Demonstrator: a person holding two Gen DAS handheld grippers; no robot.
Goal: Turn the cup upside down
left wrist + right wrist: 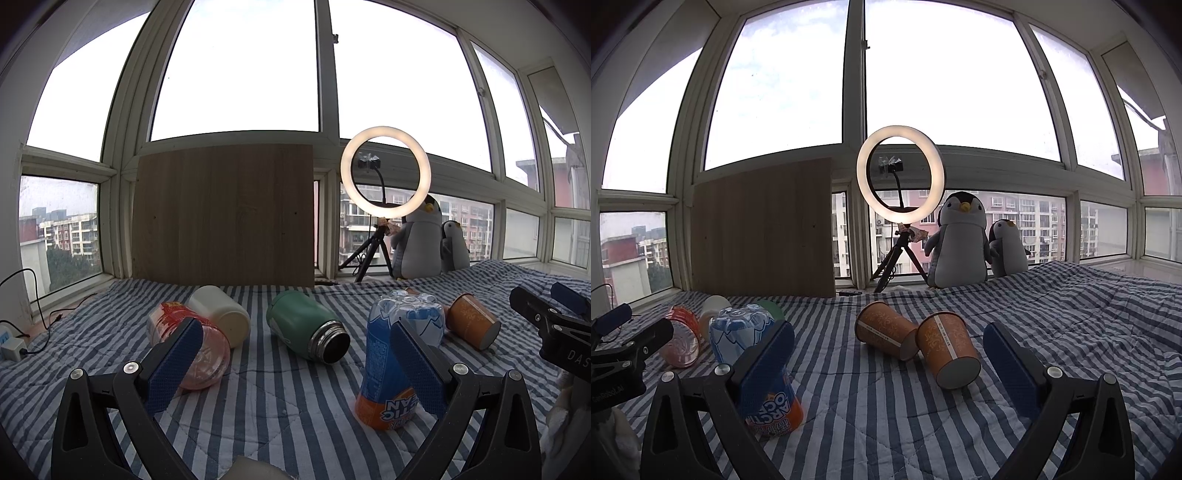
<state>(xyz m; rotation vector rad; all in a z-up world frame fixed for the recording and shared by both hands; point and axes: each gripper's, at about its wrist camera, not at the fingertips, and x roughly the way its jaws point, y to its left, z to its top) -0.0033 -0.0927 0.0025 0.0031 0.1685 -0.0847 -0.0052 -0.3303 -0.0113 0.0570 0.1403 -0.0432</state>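
Several cups lie on their sides on the striped bedspread (280,413). In the left wrist view these are a clear red cup (207,354), a cream cup (225,314), a green steel flask (303,325) and an orange paper cup (472,325). A blue and orange plastic cup (384,369) stands with its print upside down, behind the right finger. My left gripper (299,356) is open and holds nothing. In the right wrist view, two orange paper cups (886,332) (949,350) lie tipped over between the fingers, further out. My right gripper (892,360) is open and empty.
A wooden board (221,214) leans on the window frame. A lit ring light on a tripod (900,177) and two plush penguins (960,240) stand on the sill. A power strip and cables (14,343) lie at far left. Striped bedspread (1071,314) stretches right.
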